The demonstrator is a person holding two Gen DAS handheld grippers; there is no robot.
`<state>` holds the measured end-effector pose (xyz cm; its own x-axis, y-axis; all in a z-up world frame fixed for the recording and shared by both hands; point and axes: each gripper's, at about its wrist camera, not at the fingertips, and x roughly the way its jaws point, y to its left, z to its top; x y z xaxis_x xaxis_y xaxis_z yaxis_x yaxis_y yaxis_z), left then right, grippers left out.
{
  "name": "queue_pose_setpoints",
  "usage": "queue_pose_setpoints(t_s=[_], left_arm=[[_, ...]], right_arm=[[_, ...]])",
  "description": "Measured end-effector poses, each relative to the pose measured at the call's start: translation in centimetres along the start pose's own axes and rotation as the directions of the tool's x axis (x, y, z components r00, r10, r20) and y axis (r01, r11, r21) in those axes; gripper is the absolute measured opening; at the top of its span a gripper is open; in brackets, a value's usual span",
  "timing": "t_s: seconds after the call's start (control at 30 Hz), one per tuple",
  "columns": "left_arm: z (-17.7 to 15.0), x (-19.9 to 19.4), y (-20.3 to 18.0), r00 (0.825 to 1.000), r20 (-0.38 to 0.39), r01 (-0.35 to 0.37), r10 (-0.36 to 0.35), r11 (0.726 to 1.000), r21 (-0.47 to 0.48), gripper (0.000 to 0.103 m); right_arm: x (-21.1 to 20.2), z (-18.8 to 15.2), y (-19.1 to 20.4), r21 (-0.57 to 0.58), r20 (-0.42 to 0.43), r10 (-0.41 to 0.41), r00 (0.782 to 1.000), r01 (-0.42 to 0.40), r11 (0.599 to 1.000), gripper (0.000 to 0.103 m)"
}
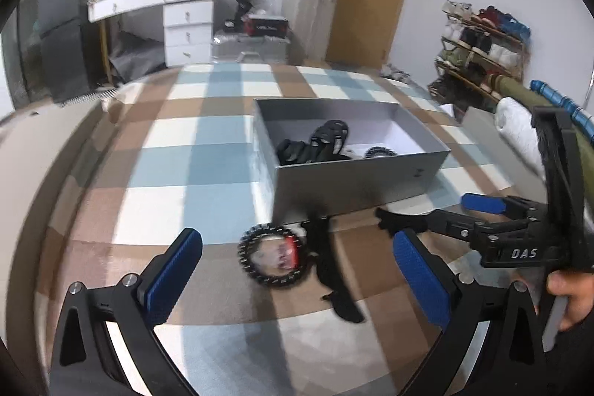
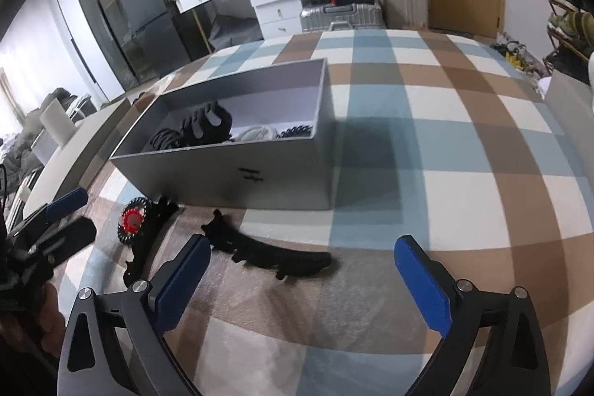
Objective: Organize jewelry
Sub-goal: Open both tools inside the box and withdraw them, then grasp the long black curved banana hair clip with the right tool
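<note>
Two wrist views of a checked blue, brown and white cloth [image 1: 193,151] covering the surface on which the task's things lie; whether a bed or a table lies beneath it cannot be told.

Left tool [image 1: 297,279]: its blue-padded fingers [image 1: 172,275] stand spread wide, with nothing between the pads. It hangs above the cloth, pointing obliquely down at a round black toothed ring [image 1: 270,255] with a red patch on its face. This ring lies flat on the cloth, just in front of the near wall of a grey open box [image 1: 356,186].

Right tool [image 2: 302,282]: its fingers [image 2: 423,288] are likewise spread wide and grip nothing. Before it, on the cloth, lies a long black jagged strip [image 2: 274,255], flat and slightly curved, near the box's front wall but apart from it. A second black jagged strip [image 2: 148,244] lies to the left of the first, touching or overlapping the toothed ring; which of the two cannot be told.

Box contents: several dark pieces rest at the bottom, among them a black ribbed, finger-like piece [image 2: 208,128], a coiled black piece [image 2: 163,138] and a further toothed ring [image 1: 378,151] against the near wall. A pale coiled item [image 2: 256,133] lies between them.

Each tool appears at the edge of the other's view, with a hand [image 1: 573,299] visible on the right tool's handle.
</note>
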<state>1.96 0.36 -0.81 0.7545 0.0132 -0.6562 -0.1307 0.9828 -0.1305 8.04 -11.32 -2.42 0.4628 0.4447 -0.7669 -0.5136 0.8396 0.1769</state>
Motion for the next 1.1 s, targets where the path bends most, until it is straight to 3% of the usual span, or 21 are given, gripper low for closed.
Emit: queue_pose_setpoints(t_s=[0.47, 0.93, 1.1], left_arm=[[-1.3, -0.2, 1.7, 1.0, -0.008, -0.016, 0.016, 0.998, -0.062, 0.101], [-1.4, 0.2, 1.9, 0.999, -0.03, -0.027, 0.025, 0.998, -0.06, 0.102], [-1.5, 0.4, 2.1, 0.999, -0.045, -0.02, 0.017, 0.997, -0.074, 0.101]], right_arm=[[1.6, -0.4, 2.7, -0.056, -0.056, 0.0, 0.998, -0.003, 0.998, 0.103], [3.6, 0.3, 4.9, -0.159, -0.078, -0.127, 0.989, 0.113, 0.981, 0.103], [3.2, 0.1, 3.8, -0.159, -0.086, -0.146, 0.985, 0.131, 0.979, 0.103]])
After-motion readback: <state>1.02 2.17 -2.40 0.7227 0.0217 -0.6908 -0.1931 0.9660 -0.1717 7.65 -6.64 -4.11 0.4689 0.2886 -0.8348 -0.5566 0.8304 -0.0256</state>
